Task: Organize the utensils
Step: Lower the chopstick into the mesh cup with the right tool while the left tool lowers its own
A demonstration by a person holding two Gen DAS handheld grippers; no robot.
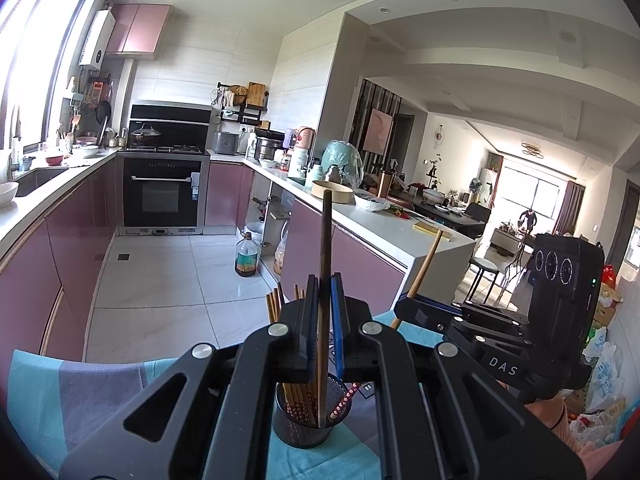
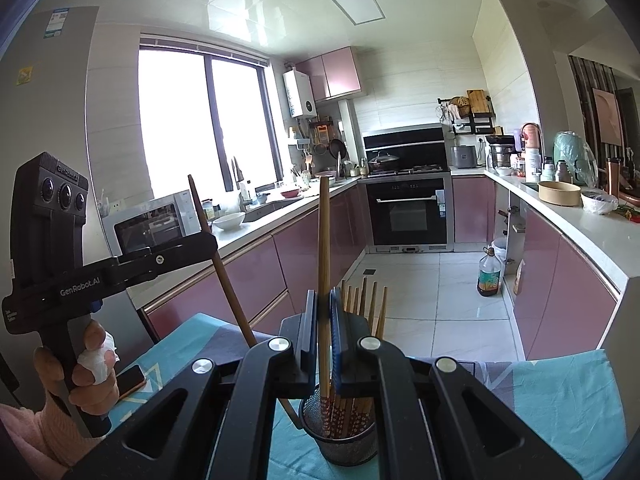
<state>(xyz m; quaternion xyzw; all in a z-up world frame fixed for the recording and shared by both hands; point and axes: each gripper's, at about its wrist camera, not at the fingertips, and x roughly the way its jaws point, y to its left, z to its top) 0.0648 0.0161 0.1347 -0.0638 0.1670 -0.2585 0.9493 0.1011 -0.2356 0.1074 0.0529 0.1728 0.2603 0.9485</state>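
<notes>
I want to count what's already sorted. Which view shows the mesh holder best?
The right wrist view: the mesh holder shows its rim, wall and chopstick bundle below the right gripper. In the left wrist view the holder sits partly hidden behind the left gripper.

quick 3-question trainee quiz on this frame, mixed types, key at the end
1. True or false: the left gripper is open and empty.
2. The mesh cup on the blue cloth holds: A) spoons B) chopsticks C) forks
3. Fill in: the right gripper is shut on one ____.

Key
1. False: it is shut on a dark chopstick.
2. B: a bundle of chopsticks stands in it.
3. Chopstick: a lighter chopstick, held nearly upright with its lower end in the cup.
</notes>
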